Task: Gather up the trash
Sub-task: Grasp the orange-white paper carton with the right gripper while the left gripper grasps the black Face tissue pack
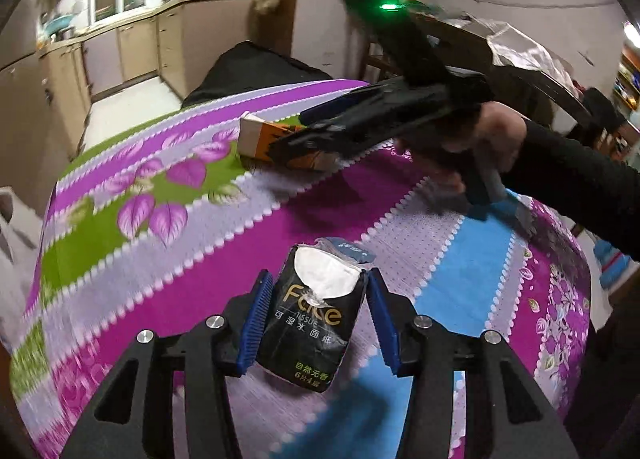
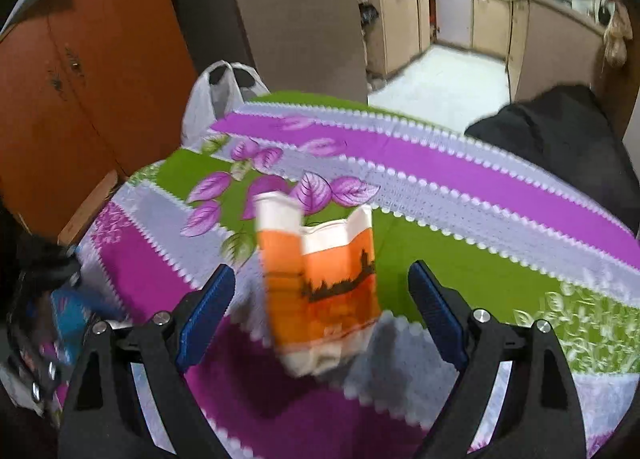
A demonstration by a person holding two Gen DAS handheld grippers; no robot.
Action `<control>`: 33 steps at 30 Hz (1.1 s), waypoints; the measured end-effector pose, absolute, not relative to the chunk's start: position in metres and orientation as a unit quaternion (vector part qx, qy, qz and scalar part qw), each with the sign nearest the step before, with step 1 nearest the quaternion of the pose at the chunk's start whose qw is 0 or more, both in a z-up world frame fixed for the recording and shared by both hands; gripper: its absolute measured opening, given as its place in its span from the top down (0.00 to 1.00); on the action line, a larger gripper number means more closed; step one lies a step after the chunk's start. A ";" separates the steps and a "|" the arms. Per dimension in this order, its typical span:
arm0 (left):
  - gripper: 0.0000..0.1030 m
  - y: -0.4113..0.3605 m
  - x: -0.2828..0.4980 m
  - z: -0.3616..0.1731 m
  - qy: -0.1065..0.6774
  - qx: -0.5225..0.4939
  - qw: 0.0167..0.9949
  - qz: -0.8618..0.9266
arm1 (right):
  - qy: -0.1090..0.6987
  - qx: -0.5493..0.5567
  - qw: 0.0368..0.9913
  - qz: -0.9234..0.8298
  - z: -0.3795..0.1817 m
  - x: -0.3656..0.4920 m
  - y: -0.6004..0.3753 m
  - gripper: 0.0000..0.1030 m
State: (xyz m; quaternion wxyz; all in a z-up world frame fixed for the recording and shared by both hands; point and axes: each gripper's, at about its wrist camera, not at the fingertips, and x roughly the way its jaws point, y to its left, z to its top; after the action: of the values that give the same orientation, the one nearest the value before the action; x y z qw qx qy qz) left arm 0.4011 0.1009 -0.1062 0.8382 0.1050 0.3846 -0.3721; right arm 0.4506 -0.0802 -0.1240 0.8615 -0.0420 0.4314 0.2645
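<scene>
Nearby, black tissue pack (image 1: 310,323) (opened, tissues inside)

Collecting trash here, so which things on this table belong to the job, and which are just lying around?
Part of the job:
- black tissue pack, between the left gripper's pads
- orange carton, lying between the right gripper's open jaws, not gripped
- white plastic bag beyond the table edge, possibly for the trash

Just lying about:
- flowered tablecloth
- black cloth

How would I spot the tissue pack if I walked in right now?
Find the table under the purple, green and blue flowered cloth. On its near side the left gripper has blue pads either side of the tissue pack. It is black with gold lettering and white tissue showing, unlike the orange carton further back.
</scene>
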 end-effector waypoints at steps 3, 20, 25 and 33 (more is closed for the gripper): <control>0.51 0.097 0.400 -0.115 0.393 0.097 0.845 -0.349 | 0.439 -0.029 0.862 0.250 -0.131 0.457 -0.081 0.41; 0.28 0.076 0.381 -0.126 0.392 0.131 0.860 -0.299 | 0.464 -0.050 0.877 0.116 -0.123 0.266 -0.138 0.60; 0.32 0.071 0.382 -0.130 0.398 0.140 0.860 -0.287 | 0.447 -0.049 0.888 0.093 -0.138 0.239 -0.147 0.50; 0.39 0.070 0.380 -0.130 0.400 0.125 0.870 -0.259 | 0.422 -0.015 0.903 0.080 -0.143 0.225 -0.155 0.60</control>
State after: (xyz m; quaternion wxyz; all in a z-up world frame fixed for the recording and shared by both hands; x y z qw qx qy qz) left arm 0.3797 0.0705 -0.1304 0.8703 0.1251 0.4001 -0.2586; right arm 0.2249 -0.1547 -0.1426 0.9028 -0.0146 0.4223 0.0797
